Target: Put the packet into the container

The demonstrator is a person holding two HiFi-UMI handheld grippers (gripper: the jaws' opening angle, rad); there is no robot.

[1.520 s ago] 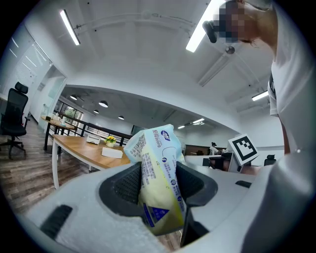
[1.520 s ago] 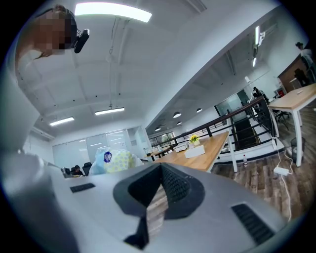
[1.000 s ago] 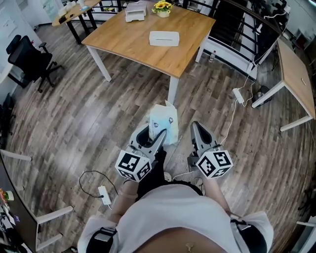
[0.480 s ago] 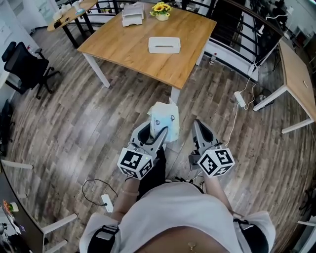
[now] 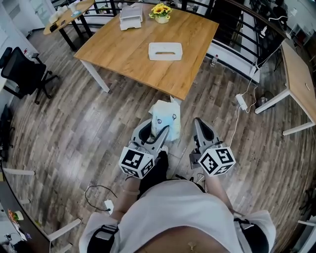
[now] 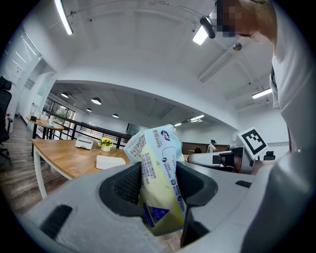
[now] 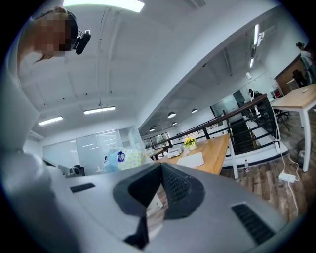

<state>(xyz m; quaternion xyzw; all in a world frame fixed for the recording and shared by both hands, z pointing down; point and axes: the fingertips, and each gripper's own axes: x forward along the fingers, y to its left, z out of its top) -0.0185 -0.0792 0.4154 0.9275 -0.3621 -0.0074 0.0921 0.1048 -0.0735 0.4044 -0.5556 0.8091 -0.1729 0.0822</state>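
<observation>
My left gripper (image 5: pixel 158 132) is shut on a pale blue and yellow tissue packet (image 5: pixel 166 116), held upright above the wooden floor just short of the table. In the left gripper view the packet (image 6: pixel 159 173) stands squeezed between both pads. A white rectangular container (image 5: pixel 165 51) lies on the table ahead, also visible as the container (image 6: pixel 110 161) past the jaws. To the packet's right my right gripper (image 5: pixel 199 126) is shut with nothing in it; its tips meet in the right gripper view, where the packet (image 7: pixel 123 159) shows at the left.
The wooden table (image 5: pixel 128 49) carries a pot of yellow flowers (image 5: pixel 162 10) and a white stacked tray (image 5: pixel 131 12) at its far edge. A black office chair (image 5: pixel 22 69) stands left. Power strips with cables lie at right (image 5: pixel 242 102) and lower left (image 5: pixel 107 206). Another desk (image 5: pixel 296 74) stands right.
The person has stepped towards the table, so its near corner now lies close to the packet. Both grippers keep their pose, and the left still holds the packet.
</observation>
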